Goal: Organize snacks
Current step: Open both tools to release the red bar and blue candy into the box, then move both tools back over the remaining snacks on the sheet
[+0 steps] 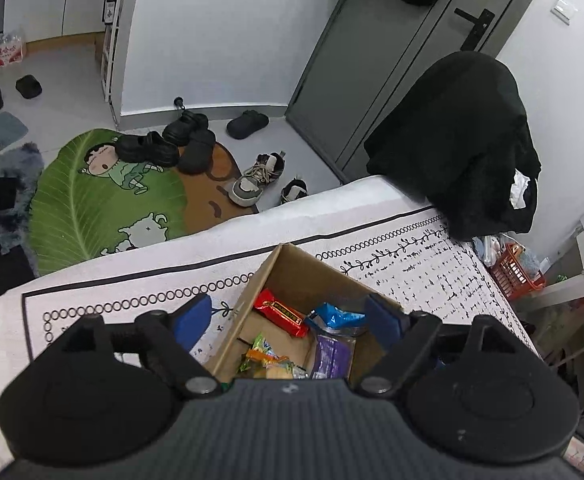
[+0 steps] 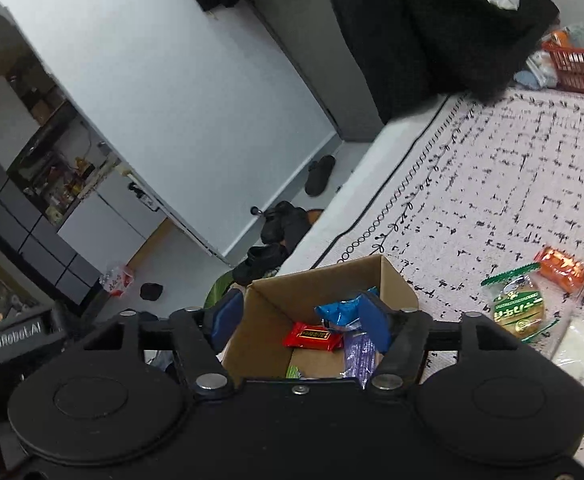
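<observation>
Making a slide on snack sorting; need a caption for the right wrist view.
Open right gripper above a cardboard box holding snack packets, more snacks on the cloth beside it.

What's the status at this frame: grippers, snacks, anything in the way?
Left gripper and right gripper open, both over the cardboard box. Red packet and blue packet inside. Green-labelled snack on the cloth. Nothing blocking.
</observation>
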A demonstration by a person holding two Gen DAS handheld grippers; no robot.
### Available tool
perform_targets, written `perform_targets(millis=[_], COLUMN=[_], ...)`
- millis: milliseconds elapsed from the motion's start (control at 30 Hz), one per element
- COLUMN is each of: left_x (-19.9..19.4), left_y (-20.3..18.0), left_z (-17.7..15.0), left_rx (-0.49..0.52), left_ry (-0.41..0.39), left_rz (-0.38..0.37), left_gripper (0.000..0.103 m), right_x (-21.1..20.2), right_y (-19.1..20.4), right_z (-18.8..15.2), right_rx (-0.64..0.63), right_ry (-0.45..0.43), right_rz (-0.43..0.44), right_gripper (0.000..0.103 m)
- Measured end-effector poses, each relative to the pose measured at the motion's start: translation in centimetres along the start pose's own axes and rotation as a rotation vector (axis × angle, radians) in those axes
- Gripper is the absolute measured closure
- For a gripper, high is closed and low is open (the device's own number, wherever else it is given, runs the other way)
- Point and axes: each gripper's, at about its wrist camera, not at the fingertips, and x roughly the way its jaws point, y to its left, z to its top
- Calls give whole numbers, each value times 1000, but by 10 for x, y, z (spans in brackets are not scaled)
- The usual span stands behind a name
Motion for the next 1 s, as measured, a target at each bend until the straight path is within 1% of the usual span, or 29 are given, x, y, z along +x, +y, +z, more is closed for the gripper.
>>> perform_targets(millis=[167,267,300,333,433,567,633,800,1000], left_x=[-18,-28,-32,-36,-48,-61,-68,-85,-100], left_y=[-2,-2,-2,-3,-8,-14,-18,-31,-45], left_z=[-8,-15,-17,-18,-24,-31,-36,-45,-56], left_rx=[16,6,6,8,22,27,27,50,60], left_ry=[-8,-10,-12,-16,-33,-50,-59,-83,-103], left_rz=[18,31,34,37,42,47,49,43,43], left_gripper=[19,17,15,13,10,3,0,0,0], right_x=[-16,-28,-32,-36,-48,-63,-70,-90,-107], right_y=[-6,-5,-5,-5,-7,-13,-16,-24,-32], right_z=[-6,-7,-7,-7,-8,-9,-8,-9,-10], right_rx=[-1,-13,-18,-24,-30,-20,-21,-19,-17], right_ry=[9,5,2,-2,-1,-3,-3,-12,-21], right_rz=[-17,-18,-17,-18,-21,-26,-25,-25,-50], right_gripper=[35,29,26,25,22,18,13,7,4])
